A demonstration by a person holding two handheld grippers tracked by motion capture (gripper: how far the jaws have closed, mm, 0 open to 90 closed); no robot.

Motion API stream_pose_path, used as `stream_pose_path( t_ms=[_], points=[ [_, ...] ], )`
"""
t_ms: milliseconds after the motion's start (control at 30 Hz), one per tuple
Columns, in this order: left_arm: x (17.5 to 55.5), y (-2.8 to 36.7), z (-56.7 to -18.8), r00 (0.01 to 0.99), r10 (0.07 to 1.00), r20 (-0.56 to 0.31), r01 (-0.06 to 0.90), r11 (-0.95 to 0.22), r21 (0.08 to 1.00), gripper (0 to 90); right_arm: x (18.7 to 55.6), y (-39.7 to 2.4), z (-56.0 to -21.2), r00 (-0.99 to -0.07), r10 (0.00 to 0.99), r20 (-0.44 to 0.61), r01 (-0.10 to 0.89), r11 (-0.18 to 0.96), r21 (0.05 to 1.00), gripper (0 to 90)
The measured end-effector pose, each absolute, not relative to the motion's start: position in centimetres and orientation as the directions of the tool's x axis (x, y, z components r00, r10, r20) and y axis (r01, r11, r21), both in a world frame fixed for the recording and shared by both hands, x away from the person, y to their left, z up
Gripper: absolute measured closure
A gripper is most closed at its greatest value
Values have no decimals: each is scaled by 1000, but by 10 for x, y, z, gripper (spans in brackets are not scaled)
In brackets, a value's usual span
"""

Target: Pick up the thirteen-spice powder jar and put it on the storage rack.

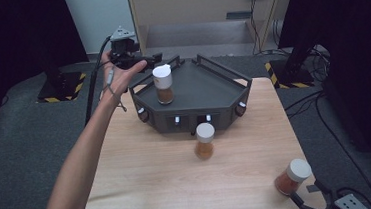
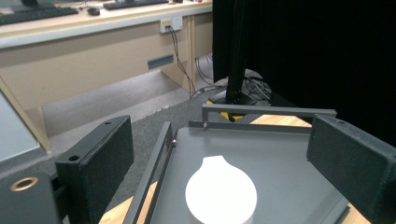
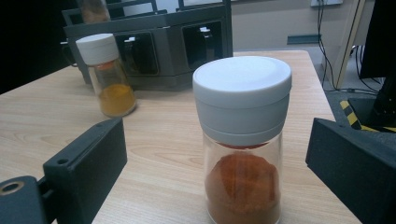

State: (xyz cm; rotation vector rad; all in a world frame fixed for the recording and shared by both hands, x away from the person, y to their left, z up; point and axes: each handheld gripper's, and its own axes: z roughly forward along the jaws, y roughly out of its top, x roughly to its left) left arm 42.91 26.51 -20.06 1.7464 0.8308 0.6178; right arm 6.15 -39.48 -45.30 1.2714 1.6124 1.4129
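On the table (image 1: 144, 173), three spice jars (image 1: 204, 140)

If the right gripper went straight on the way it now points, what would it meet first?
Most likely the spice jar with the white cap and reddish powder. It stands upright on the table right ahead of the right gripper, between its open jaws, which do not touch it. How far ahead is hard to judge.

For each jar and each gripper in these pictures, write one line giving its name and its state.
Jar on the rack: upright, lid on, not gripped.
Middle jar on the table: upright, lid on.
Jar at the table corner: upright, lid on, between open jaws.
Left gripper: open, above the rack jar.
Right gripper: open.
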Motion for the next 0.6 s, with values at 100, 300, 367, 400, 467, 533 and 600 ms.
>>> stream_pose_path(
  t_ms=[100, 300, 367, 400, 467, 533, 600],
  points=[
    [422, 271, -197, 633, 774, 11, 225, -197, 954, 63, 61, -395, -453, -327, 936, 128, 250, -45, 967, 55],
    [402, 277, -195, 647, 762, 22, 184, -185, 965, 62, 61, -394, -453, -327, 936, 129, 252, -45, 967, 56],
    [395, 278, -196, 647, 762, 23, 175, -178, 968, 61, 61, -395, -453, -328, 935, 132, 252, -48, 967, 56],
    [391, 281, -197, 654, 756, 24, 168, -176, 970, 61, 61, -395, -453, -328, 936, 132, 251, -48, 967, 56],
    [383, 285, -199, 656, 754, 33, 152, -174, 973, 62, 61, -395, -453, -327, 936, 133, 251, -49, 967, 56],
    [377, 290, -200, 660, 751, 34, 142, -169, 975, 62, 61, -395, -453, -327, 936, 131, 251, -48, 967, 56],
    [370, 295, -203, 662, 749, 28, 130, -152, 980, 63, 61, -395, -453, -329, 935, 130, 252, -46, 967, 56]
  ],
)
